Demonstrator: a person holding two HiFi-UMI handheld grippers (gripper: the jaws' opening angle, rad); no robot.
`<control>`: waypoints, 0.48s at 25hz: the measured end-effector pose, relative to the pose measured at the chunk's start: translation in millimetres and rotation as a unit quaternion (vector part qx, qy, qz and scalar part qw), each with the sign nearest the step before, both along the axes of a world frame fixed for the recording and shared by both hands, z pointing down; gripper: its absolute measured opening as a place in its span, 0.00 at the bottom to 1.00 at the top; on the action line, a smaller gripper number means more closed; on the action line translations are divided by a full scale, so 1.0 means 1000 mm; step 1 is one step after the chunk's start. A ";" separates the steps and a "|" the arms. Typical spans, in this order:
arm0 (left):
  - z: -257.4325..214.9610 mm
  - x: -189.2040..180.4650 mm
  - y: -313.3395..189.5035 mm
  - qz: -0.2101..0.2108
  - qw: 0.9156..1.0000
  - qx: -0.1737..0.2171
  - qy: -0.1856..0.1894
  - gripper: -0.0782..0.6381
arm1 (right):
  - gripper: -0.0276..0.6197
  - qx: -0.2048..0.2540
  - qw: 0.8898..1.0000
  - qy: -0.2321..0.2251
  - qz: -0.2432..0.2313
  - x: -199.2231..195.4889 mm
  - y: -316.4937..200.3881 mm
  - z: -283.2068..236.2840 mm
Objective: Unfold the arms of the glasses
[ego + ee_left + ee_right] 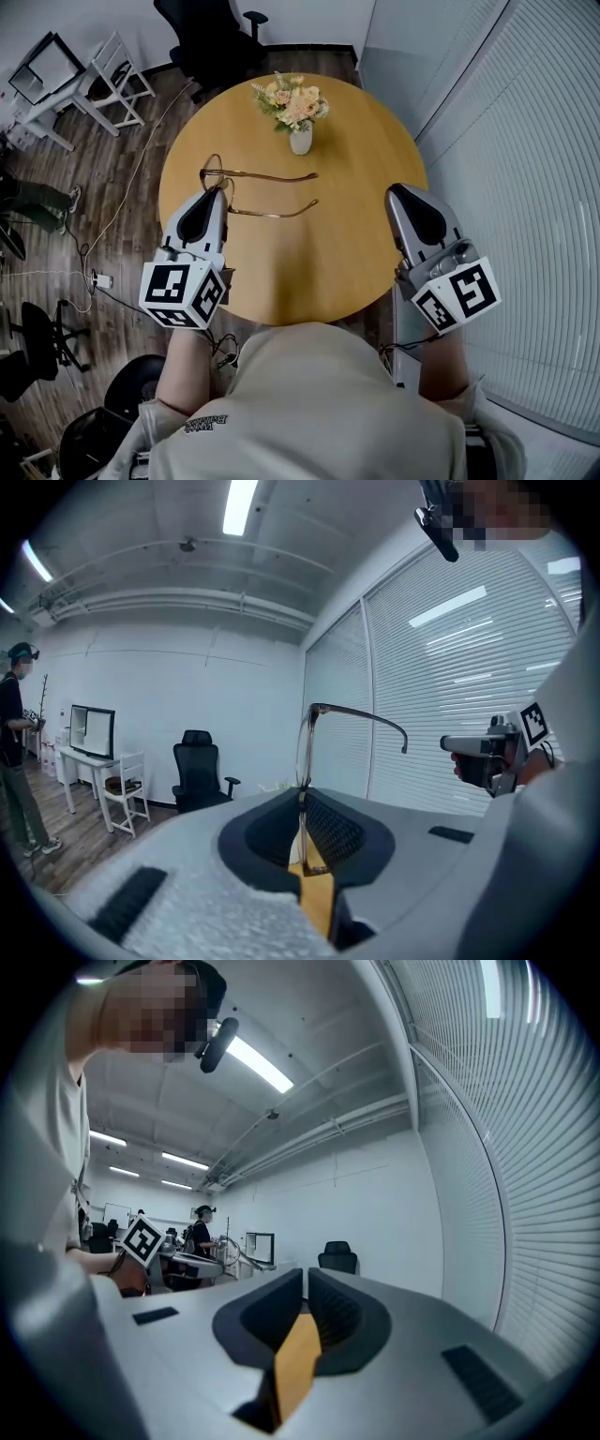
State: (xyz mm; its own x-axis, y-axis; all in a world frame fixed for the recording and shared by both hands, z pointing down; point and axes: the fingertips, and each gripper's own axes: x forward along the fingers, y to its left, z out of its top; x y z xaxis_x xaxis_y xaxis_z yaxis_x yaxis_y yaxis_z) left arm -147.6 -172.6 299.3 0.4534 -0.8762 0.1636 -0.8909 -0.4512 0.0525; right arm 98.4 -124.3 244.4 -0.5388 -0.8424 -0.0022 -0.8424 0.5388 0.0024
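Note:
The thin brown-rimmed glasses [265, 176] are over the left part of the round wooden table [356, 141]. Both arms stick out to the right, roughly parallel. My left gripper [218, 191] is shut on the front frame at the glasses' left end. In the left gripper view the rim of the glasses [304, 752] stands pinched between the left gripper [302, 803] jaws, with one arm curving off to the right. My right gripper [396, 190] hangs over the table's right edge, apart from the glasses. The right gripper [306, 1283] is shut with nothing between its jaws.
A white vase of flowers [298, 112] stands at the table's far side. A black office chair [211, 37] is beyond it and a white chair [112, 75] is at the far left. Window blinds [525, 187] line the right side. Cables lie on the floor at the left.

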 end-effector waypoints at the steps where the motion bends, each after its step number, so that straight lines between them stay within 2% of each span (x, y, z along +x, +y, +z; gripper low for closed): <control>1: -0.001 0.001 -0.001 0.000 1.000 0.000 0.000 0.16 | 0.10 -0.003 1.000 -0.001 -0.002 0.000 -0.001 0.001; 6: -0.001 0.001 0.001 0.002 1.000 0.000 -0.006 0.16 | 0.10 -0.013 1.000 -0.014 -0.015 -0.007 -0.006 0.002; 12: 0.002 0.003 -0.002 0.003 1.000 -0.004 -0.015 0.16 | 0.10 -0.013 0.999 -0.009 -0.028 -0.012 -0.012 0.004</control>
State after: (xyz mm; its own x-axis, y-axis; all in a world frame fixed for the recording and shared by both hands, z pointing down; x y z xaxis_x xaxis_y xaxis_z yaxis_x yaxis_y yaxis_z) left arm -144.3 -174.3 301.3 0.4527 -0.8724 0.1845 -0.8898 -0.4553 0.0306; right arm 86.4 -136.1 248.1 -0.5855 -0.8106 0.0093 -0.8105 0.5851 -0.0278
